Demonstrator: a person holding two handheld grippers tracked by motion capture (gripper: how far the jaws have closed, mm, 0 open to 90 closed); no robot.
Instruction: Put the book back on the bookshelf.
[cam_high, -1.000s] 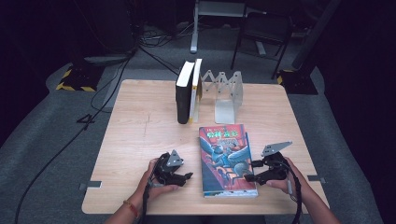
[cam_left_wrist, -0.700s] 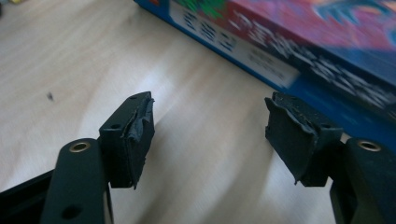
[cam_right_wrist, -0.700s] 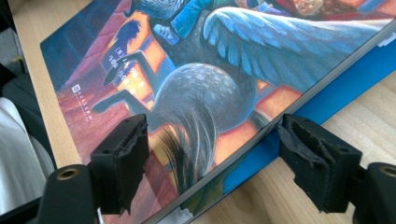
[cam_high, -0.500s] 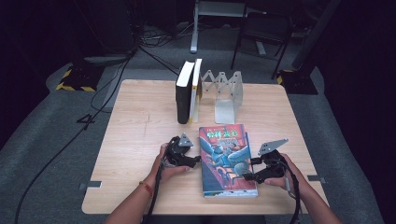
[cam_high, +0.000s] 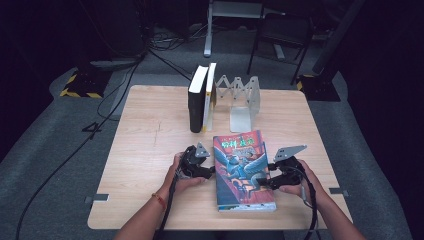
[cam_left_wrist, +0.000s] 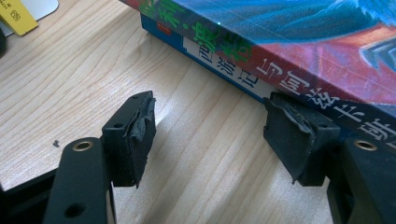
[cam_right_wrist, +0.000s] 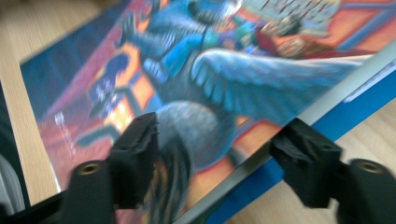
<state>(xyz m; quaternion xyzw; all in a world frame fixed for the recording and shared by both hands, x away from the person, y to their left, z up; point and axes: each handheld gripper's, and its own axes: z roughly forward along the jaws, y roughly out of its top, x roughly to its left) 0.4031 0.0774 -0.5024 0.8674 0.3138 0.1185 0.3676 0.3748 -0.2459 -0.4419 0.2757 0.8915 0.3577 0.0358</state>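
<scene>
From above, the glossy illustrated paperback (cam_high: 244, 170) lies flat at the wooden table's (cam_high: 150, 130) six o'clock edge. The left gripper (cam_high: 209, 171) waits open at its spine, nine o'clock side, its own view showing white lettering there. The right gripper (cam_high: 264, 183) at three o'clock straddles the cover's edge with jaws just closing, pads not yet pressing, in a blurred close-up.

Colourful book (cam_high: 244, 170) flat on table (cam_high: 150, 135), hand-held grippers flanking it

Light wood table (cam_high: 150, 150), dark grey carpet (cam_high: 60, 165) around it. At 12 o'clock on the tabletop: black book (cam_high: 196, 102) upright w/ a thin yellow-edged one (cam_high: 211, 97) touching its right side. Just beside, toward 1 o'clock, white zigzag bookend rack (cam_high: 240, 100). Beyond the far edge, black cables (cam_high: 135, 65) & metal stand legs (cam_high: 235, 30).
</scene>
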